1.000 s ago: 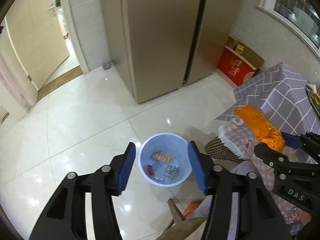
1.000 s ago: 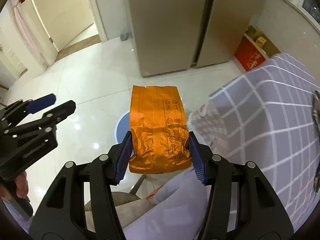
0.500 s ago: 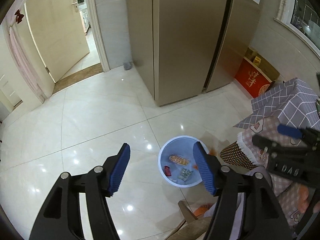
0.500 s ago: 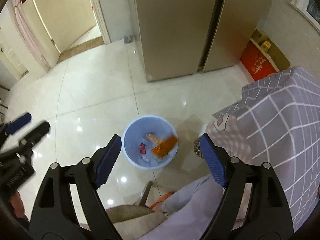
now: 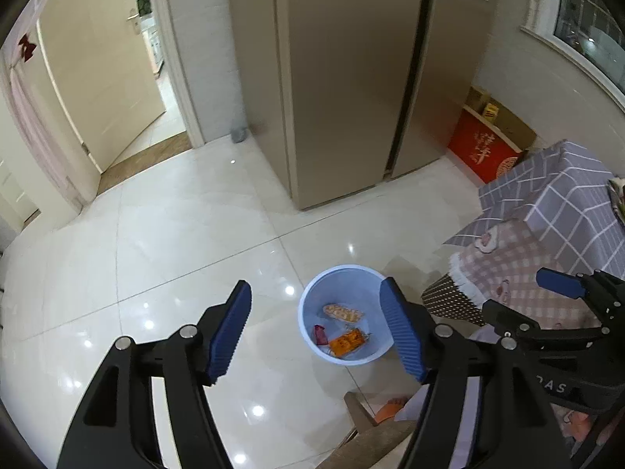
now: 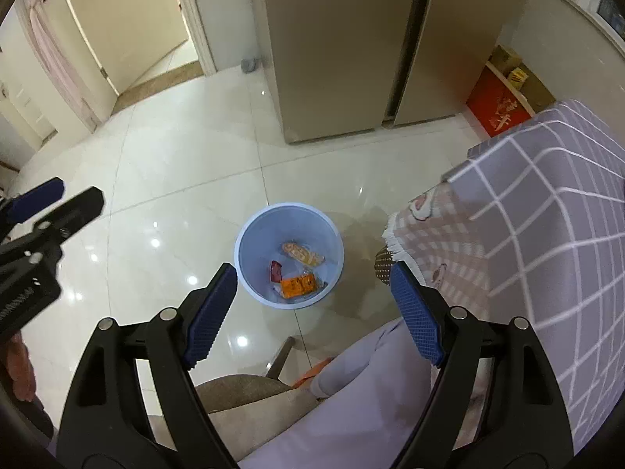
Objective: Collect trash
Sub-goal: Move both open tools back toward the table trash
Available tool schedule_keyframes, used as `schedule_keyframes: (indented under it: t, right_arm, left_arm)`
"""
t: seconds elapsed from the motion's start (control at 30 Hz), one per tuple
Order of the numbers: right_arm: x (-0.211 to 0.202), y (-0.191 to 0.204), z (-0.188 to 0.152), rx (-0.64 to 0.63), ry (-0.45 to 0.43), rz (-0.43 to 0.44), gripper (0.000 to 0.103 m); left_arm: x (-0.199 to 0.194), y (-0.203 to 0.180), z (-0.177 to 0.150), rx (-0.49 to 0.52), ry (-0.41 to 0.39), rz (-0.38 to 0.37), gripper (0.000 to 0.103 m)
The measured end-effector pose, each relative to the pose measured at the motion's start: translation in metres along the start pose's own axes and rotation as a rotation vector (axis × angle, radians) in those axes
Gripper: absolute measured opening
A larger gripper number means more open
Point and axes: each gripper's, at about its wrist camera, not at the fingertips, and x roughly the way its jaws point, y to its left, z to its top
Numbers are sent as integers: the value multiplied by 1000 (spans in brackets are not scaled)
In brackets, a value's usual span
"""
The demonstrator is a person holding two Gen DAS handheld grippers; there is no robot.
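– Down on the bottom of the blue bin (image 6: 289, 215): the orange packet (image 6: 299, 286), lying flat, just beside a biscuit packet (image 6: 303, 255) and a small red wrapper (image 6: 275, 271). Looks properly landed, with nothing hanging over the rim.

– And the right tool (image 6: 312, 266)?

– High above the bin, spread wide, gripping nothing. Same for the left tool (image 5: 314, 282): above the bin and a little to its left, wide open, empty.

– So what now?

– Probably back for the next piece. Lift straight up from the bin first, then swing to the right of the bin toward the table (image 6: 566, 148) under its checked cloth (image 6: 519, 203). Keep wide open on the way; no reason to close before reaching something.

– Anything to watch?

– Hanging edge of the cloth, just right of the bin, easy to snag with a finger. Also a knee (image 6: 351, 367) and a chair seat (image 6: 250, 402) on the near side of the bin; pass above both. Keep the two tools well apart, one on each side of the bin, to avoid knocking together.

– More trash up on the table?

– Cannot tell; tabletop mostly out of frame. Look first, then take light wrappers by an edge, pinch firmly, carry back over the middle of the bin, and release above the opening, never beside the rim.
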Motion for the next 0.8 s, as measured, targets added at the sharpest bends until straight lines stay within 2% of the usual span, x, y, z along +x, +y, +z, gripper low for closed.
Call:
schedule_keyframes:
  t: [0.4,0.6,0.8]
  right_arm:
    - [-50,-46,-13,78,-93,-6,80]
    - [-75,-75,-22,139,-148,-22,80]
    - [-95,-114,-37,212,-180,-71,81]
  left_arm:
    - [-21,-60,8,93,-47,-42,68]
    - [-42,-105,14,169,-98,-82,71]
    - [-51,-155,16,248,-115,-126,71]
